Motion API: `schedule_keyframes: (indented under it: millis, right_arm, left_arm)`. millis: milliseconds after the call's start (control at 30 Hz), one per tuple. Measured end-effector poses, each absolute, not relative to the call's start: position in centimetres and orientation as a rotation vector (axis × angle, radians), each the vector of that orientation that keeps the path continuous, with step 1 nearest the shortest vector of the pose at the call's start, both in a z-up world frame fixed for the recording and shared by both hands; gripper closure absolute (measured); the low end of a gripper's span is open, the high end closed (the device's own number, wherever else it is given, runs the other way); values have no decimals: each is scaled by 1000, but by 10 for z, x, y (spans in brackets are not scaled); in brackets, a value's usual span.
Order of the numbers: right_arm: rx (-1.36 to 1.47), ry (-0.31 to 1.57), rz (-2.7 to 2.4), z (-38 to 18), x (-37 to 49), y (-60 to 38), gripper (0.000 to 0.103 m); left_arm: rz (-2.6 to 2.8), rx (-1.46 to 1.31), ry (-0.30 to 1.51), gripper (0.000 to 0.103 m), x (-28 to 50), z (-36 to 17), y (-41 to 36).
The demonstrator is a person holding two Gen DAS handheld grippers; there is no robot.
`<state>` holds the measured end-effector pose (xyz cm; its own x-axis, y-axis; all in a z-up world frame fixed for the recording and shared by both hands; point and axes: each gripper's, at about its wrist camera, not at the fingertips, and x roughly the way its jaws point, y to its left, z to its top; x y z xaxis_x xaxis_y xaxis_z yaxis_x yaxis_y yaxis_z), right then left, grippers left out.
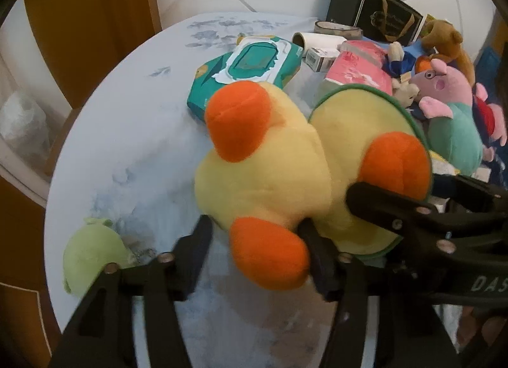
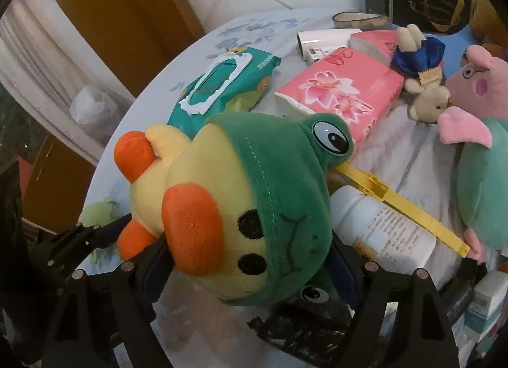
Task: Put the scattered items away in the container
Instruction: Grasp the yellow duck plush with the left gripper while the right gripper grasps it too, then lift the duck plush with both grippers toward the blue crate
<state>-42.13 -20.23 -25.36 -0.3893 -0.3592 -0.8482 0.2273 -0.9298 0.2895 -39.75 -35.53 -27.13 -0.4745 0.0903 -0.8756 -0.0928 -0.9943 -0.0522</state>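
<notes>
A yellow duck plush with orange feet and a green frog hood lies between both grippers over the round, pale cloth-covered table. My left gripper is shut on its lower end, with an orange foot between the fingers. My right gripper is shut on the head, one finger at the orange beak and the other against the hood. In the left wrist view a right finger presses the hood's rim. No container is plainly visible.
Behind the duck lie a teal wet-wipes pack, pink tissue packs, a white bottle, a yellow clip, a pig plush and a black gift bag. A small green plush sits by the table's left edge.
</notes>
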Motion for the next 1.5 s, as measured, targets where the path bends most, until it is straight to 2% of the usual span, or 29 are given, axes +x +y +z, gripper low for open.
schedule_keyframes:
  millis: [133,167,200,400,933,1300,1500]
  right_arm:
    - [1484,-196,-2363,-257,-423,-204,16]
    - [1490,-192,-2363,-258,-424,-205,16]
    - [1491,-188,-2367,-258,-424,-206,17]
    - [1452,-180,-2399,-246,-411,-209,20]
    - [1291,-290,-2539,-153,-379,-166,21]
    - [1172,-314,-2665,-95,-349,-81,21]
    - [1128,-259,-2669,-77,-338,-17,21]
  left_arm:
    - [2583,-1527,-23,38,-400,-274,-359]
    - [2576,-1516,-18,47,-400,-274,-359]
    - [2573,-1502,-7,51,-398,-273,-358]
    - [2575,-1451,9,66,-386,-260,-358]
    - [2586,-1236,128,66,-365,-158,-316]
    - [2585,-1085,177,66,-350,-105,-225]
    - [2629,-1048,133,66,-336,-92,-156]
